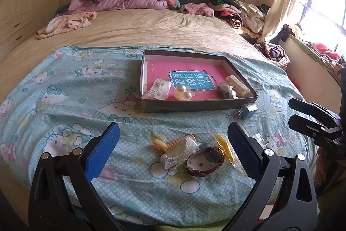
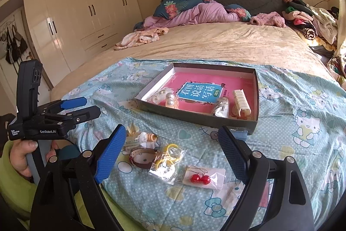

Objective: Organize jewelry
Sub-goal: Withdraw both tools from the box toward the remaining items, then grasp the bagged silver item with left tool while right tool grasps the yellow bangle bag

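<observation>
On the bed, over the cartoon-cat sheet [image 1: 64,88], sits the shallow box [image 1: 201,104], part-filled: a bagged pearl earring card [image 1: 157,89], a pearl hair clip [image 1: 183,92], a small silvery packet [image 1: 226,90] and a cream claw clip [image 1: 237,84] already lie inside on a pink book cover. Left to sort, loose on the sheet near the bed edge: brown-strap watch [image 2: 141,157], yellow hair ties in a bag [image 2: 167,162], red cherry earrings on a card [image 2: 200,179], a wrapped clip [image 1: 177,149] and a small blue box [image 1: 248,110] touching the box's near corner. Roughly half done, by my guess. Left gripper [image 1: 173,148] is spread wide over the watch and wrapped clip, nothing pinched. Right gripper [image 2: 172,153] is spread too, empty, above the bags. Loose crinkly bags overlap and crowd the watch, so single picks look fiddly. Clothes pile [image 1: 233,12] and pillows stay well apart.
</observation>
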The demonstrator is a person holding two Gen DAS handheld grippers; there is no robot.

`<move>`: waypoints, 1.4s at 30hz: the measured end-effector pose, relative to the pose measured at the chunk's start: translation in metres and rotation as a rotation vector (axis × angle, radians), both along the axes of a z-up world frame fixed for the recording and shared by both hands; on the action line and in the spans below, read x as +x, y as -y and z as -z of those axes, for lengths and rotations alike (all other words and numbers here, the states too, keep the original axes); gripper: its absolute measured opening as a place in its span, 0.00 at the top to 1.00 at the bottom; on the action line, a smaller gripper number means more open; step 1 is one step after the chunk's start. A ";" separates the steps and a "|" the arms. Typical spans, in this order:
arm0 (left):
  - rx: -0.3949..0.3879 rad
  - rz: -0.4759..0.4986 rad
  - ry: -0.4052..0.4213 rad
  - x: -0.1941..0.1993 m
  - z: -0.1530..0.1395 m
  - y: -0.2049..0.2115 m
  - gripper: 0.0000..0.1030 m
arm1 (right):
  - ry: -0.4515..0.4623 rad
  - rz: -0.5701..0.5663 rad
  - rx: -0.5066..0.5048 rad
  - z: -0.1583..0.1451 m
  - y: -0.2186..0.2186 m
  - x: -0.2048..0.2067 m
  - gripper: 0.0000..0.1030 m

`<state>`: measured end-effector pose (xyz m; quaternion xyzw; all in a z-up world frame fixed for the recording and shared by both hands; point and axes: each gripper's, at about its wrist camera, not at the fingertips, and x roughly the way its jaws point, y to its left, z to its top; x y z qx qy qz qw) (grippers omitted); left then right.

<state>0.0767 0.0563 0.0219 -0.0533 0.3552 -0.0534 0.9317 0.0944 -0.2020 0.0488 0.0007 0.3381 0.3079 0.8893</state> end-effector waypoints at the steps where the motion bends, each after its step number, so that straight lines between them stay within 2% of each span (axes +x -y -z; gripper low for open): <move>1: 0.006 0.001 -0.004 -0.001 0.001 0.001 0.09 | -0.004 -0.004 -0.002 0.002 -0.001 -0.001 0.17; 11: 0.037 0.015 -0.052 -0.003 0.019 0.007 0.09 | -0.046 -0.032 -0.025 0.017 -0.007 -0.003 0.17; 24: 0.065 0.009 -0.159 0.001 0.059 0.000 0.09 | -0.122 -0.072 -0.072 0.043 -0.022 -0.001 0.17; 33: 0.028 0.033 -0.194 0.005 0.080 -0.006 0.10 | -0.191 -0.102 -0.110 0.071 -0.036 0.004 0.17; 35: 0.021 0.036 -0.196 0.006 0.082 -0.006 0.11 | -0.206 -0.103 -0.115 0.078 -0.039 0.006 0.22; 37: 0.008 0.044 -0.203 0.009 0.085 -0.007 0.27 | -0.220 -0.102 -0.121 0.082 -0.040 0.008 0.27; 42: -0.020 0.076 -0.234 0.017 0.092 -0.003 0.55 | -0.248 -0.107 -0.120 0.092 -0.039 0.014 0.39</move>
